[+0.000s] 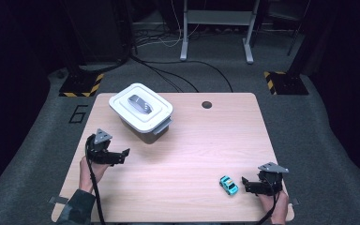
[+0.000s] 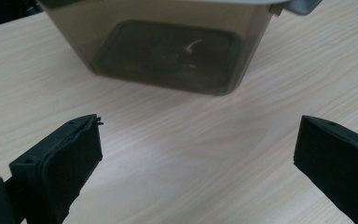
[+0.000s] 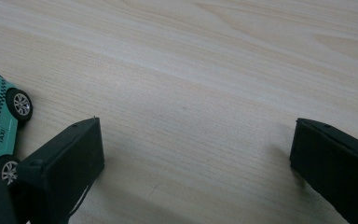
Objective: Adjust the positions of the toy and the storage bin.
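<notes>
The work surface is a pale wood-grain laminate table (image 1: 187, 154) on grey carpet, in a dark room with stand legs behind. I hold my right gripper (image 1: 249, 183) low at the near right corner, its jaws spread wide apart and empty. The turquoise toy taxi (image 1: 228, 184), die-cast with a checkered side stripe and silver wheels, sits on the table just beside that gripper's left jaw, untouched; its long axis runs diagonally. The right hand is far nearer to it. I judge the grasp needs a short shift left. My left gripper (image 1: 122, 155) also stands open, facing the smoky translucent storage box (image 1: 143, 125) with its white lid (image 1: 140, 108) clipped on.
</notes>
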{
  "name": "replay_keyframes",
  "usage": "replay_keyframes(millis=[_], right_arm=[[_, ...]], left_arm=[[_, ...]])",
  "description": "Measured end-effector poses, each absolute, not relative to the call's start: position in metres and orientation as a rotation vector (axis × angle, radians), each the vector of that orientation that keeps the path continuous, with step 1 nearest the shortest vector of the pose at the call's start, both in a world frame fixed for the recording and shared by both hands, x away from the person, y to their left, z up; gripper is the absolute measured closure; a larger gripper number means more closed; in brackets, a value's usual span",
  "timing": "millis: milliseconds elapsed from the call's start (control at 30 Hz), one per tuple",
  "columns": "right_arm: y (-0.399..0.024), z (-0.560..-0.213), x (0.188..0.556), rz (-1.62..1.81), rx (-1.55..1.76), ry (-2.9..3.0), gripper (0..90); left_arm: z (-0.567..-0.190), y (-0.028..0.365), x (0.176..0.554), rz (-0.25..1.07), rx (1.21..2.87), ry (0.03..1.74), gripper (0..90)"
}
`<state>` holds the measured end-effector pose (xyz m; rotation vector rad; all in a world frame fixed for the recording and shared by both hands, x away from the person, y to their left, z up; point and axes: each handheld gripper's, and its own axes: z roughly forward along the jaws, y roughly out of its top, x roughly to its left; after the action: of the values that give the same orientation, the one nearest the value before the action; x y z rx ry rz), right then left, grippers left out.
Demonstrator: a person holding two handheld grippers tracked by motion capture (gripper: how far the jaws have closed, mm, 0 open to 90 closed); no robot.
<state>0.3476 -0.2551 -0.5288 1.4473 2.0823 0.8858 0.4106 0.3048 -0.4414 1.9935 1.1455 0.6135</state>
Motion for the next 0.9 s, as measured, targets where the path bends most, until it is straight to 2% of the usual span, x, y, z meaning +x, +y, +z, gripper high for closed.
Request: replay_keyframes(millis=[533, 900], right_arm=[[-0.255, -0.529, 0.348, 0.886, 1.448, 2.082, 2.1], [-0.255, -0.529, 0.348, 0.885, 1.447, 2.082, 2.1]], left_arm=[[-0.413, 0.266, 0.442, 0.589, 2.027, 1.012, 3.1], [-0.405, 0.234, 0.462, 0.563, 2.067, 0.938, 10.8]])
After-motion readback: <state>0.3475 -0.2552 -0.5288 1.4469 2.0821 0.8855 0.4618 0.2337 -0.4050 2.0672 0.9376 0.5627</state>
